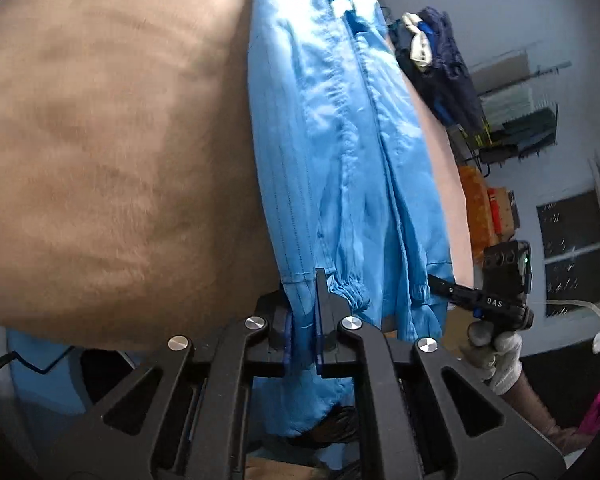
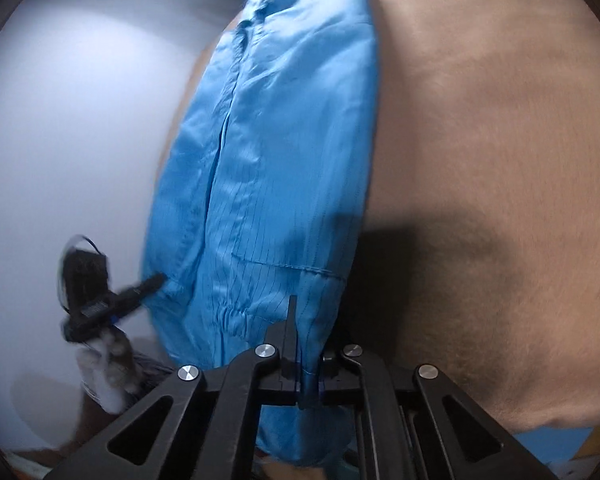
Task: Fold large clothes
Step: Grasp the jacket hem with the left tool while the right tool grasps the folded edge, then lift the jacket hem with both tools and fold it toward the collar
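A large light-blue garment with thin dark stripes and a gathered hem lies stretched lengthwise on a tan plush surface. My left gripper is shut on the garment's hem at one corner. My right gripper is shut on the hem at the other corner, just below a pocket seam on the garment. Each gripper shows in the other's view: the right one at the garment's right edge, the left one at its left edge. Both views are tilted and blurred.
A pile of dark blue and white clothes lies at the far end of the tan surface. Shelves with boxes and a dark window stand along the wall. A plain white wall is beside the garment.
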A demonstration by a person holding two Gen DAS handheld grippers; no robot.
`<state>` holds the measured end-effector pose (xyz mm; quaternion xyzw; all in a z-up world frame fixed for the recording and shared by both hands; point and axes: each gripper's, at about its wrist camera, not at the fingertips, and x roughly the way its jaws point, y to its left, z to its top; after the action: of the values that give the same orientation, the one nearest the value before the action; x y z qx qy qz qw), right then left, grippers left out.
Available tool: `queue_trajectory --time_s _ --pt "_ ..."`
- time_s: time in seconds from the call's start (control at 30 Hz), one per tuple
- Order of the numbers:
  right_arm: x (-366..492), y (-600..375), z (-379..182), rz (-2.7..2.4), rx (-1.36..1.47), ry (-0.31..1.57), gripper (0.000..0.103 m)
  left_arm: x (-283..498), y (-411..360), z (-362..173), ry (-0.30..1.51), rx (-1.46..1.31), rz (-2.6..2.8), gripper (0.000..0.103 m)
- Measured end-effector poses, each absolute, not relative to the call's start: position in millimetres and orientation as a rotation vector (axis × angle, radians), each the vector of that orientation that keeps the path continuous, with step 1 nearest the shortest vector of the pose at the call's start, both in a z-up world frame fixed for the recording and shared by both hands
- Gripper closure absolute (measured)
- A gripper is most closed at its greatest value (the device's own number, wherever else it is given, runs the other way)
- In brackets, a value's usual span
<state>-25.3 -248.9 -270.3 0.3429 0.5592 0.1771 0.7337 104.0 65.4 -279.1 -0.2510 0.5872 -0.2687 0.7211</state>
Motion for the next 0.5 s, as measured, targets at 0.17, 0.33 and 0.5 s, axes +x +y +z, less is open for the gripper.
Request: queue_trajectory --time_s 0.17,0.33,0.5 --pt "-22 -257 -246 0.407 0.758 1.180 0.101 107 67 -258 1.249 -0.598 -0.645 0.098" --pt "-2 -261 -219 0.426 0.772 1.107 0.101 126 66 -227 1.170 -0.642 -0.686 0.098" --pt "21 -269 -192 0.441 0.750 1.033 0.101 155 65 -204 1.108 -0.644 -0.689 0.098"
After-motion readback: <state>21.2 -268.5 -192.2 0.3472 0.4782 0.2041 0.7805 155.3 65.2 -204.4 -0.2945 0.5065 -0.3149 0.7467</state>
